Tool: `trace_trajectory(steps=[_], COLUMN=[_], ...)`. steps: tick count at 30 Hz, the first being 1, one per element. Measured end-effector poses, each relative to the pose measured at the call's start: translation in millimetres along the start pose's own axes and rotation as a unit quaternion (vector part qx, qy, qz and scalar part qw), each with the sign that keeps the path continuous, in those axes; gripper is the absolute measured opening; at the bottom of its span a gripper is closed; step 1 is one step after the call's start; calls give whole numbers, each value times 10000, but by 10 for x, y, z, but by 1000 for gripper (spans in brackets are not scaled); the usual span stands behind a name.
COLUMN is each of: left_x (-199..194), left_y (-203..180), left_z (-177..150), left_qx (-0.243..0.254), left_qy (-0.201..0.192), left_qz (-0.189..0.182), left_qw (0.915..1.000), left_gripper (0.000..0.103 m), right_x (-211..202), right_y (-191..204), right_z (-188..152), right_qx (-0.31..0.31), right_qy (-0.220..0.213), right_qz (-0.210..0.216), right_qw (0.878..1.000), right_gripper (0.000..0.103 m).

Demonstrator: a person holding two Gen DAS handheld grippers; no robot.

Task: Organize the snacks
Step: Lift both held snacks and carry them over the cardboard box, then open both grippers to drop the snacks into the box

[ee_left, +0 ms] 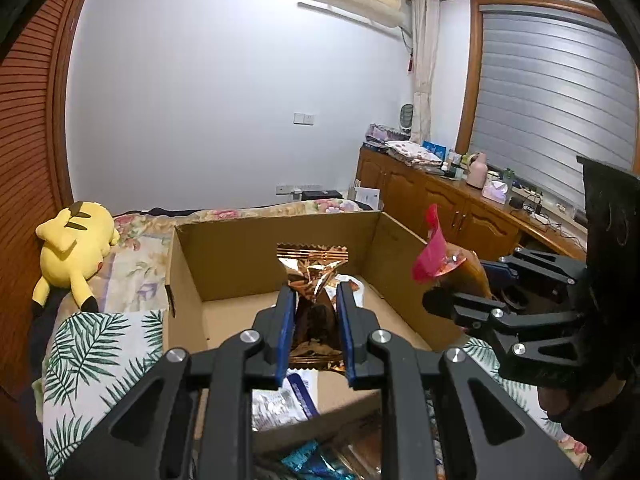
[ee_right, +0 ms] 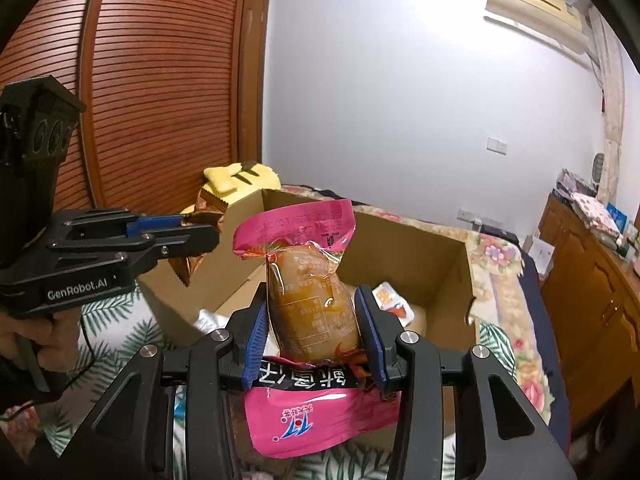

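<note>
Bedroom, floral bed [ee_left: 132, 236] carrying an open cardboard box [ee_left: 224, 256]; both grippers loaded.
Left gripper [ee_left: 314, 308] is clamped on a crinkled copper foil packet [ee_left: 314, 276], light, slippery, easily crushed; held mid-body above the box. Right gripper [ee_right: 316, 320] squeezes a pink vacuum pouch [ee_right: 310, 280], soft, dense, probably heavier; grip on the bulging middle looks safest, seams flop. More snacks lie inside.

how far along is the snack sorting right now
Done: a few packets already lie in the cardboard box. In hand: the left gripper clamps a gold packet, the right gripper a pink pouch, both over the box. Left: dropping these in.
</note>
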State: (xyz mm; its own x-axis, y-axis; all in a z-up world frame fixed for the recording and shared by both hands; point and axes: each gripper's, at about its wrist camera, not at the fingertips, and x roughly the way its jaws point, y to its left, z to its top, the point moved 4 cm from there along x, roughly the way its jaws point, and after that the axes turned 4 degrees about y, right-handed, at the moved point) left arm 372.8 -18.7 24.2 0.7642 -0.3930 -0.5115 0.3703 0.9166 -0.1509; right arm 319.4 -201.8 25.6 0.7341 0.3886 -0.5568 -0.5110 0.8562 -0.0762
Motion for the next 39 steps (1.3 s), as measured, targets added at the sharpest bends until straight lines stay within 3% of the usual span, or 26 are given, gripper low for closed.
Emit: trace_trajectory(steps=[9, 19, 39], left_x=[266, 382, 387], left_y=[145, 149, 110], left_z=[-97, -170, -213], left_qx=[-54, -22, 70], left_qy=[118, 181, 216], left_qz=[154, 146, 212], left_qw=[9998, 9997, 9995], left_gripper=[18, 19, 26], right_x=[323, 565, 658], right_y=[-141, -211, -228], right_z=[48, -103, -115], right_qx=[368, 551, 695], right_qy=[-125, 106, 294], right_qz=[-20, -72, -16], right_qw=[9992, 9984, 9972], right_gripper=[42, 42, 43])
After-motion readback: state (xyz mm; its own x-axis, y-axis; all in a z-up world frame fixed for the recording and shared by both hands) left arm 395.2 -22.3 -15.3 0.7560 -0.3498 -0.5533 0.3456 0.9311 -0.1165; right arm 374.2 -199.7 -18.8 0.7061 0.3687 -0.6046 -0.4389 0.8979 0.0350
